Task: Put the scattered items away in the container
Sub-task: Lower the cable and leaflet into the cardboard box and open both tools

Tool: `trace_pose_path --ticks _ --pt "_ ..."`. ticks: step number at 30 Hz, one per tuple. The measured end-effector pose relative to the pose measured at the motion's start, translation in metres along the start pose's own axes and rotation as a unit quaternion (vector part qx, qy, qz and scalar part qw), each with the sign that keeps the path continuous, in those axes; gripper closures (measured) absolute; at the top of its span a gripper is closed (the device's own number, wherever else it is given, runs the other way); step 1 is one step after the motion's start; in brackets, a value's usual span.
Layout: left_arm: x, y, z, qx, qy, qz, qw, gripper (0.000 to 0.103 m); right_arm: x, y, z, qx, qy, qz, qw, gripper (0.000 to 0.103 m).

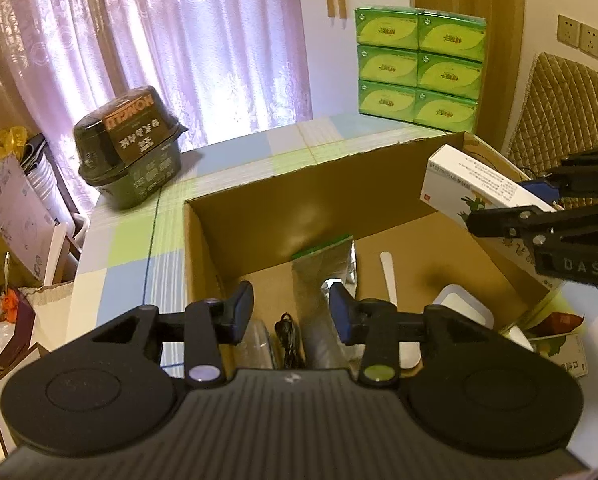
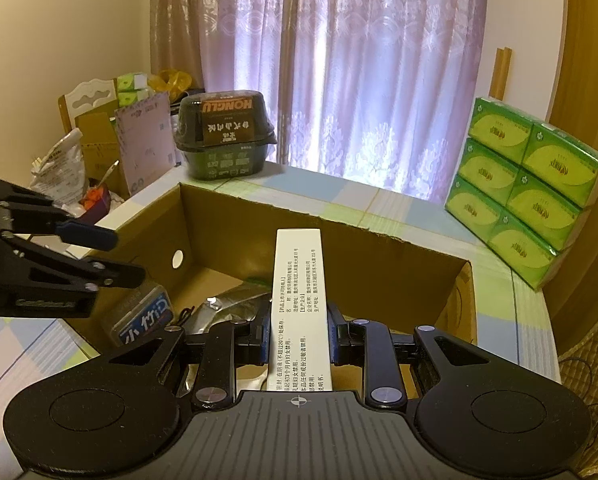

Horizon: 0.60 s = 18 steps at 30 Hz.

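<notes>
Brown cardboard box [image 2: 323, 256] already holds several items; the right gripper [image 2: 299, 336], jaws clamped on a long white printed carton [image 2: 299, 280], hangs above it. Left gripper [image 1: 291, 312] gapes empty. Far-left dark lidded food tub [image 1: 133, 146] remains outside.

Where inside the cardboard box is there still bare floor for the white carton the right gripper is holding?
The white carton could land on the bare strip of the cardboard box floor along the far wall, between the foil pouch and the right wall. The near side is crowded: black cable, white device and other items.
</notes>
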<state>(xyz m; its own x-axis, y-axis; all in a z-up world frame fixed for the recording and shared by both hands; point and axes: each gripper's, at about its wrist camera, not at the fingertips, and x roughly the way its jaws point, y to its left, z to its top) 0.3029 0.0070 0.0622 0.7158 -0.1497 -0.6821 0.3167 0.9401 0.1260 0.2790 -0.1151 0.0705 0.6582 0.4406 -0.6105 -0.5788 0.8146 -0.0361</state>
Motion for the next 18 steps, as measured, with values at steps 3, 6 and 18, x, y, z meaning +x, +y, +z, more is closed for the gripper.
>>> trace_pose_path --ticks 3,6,18 --pt "-0.005 0.002 -0.007 -0.002 0.003 0.000 1.0000 0.064 0.002 0.002 0.001 -0.001 0.001 0.001 1.000 0.075" --pt "-0.009 0.004 -0.011 -0.007 0.004 -0.003 1.0000 0.064 0.005 0.005 0.005 -0.004 -0.001 0.001 1.000 0.075" --pt "-0.015 0.008 -0.015 -0.021 0.000 -0.009 0.9997 0.057 0.019 0.017 0.019 -0.030 -0.022 0.010 0.999 0.074"
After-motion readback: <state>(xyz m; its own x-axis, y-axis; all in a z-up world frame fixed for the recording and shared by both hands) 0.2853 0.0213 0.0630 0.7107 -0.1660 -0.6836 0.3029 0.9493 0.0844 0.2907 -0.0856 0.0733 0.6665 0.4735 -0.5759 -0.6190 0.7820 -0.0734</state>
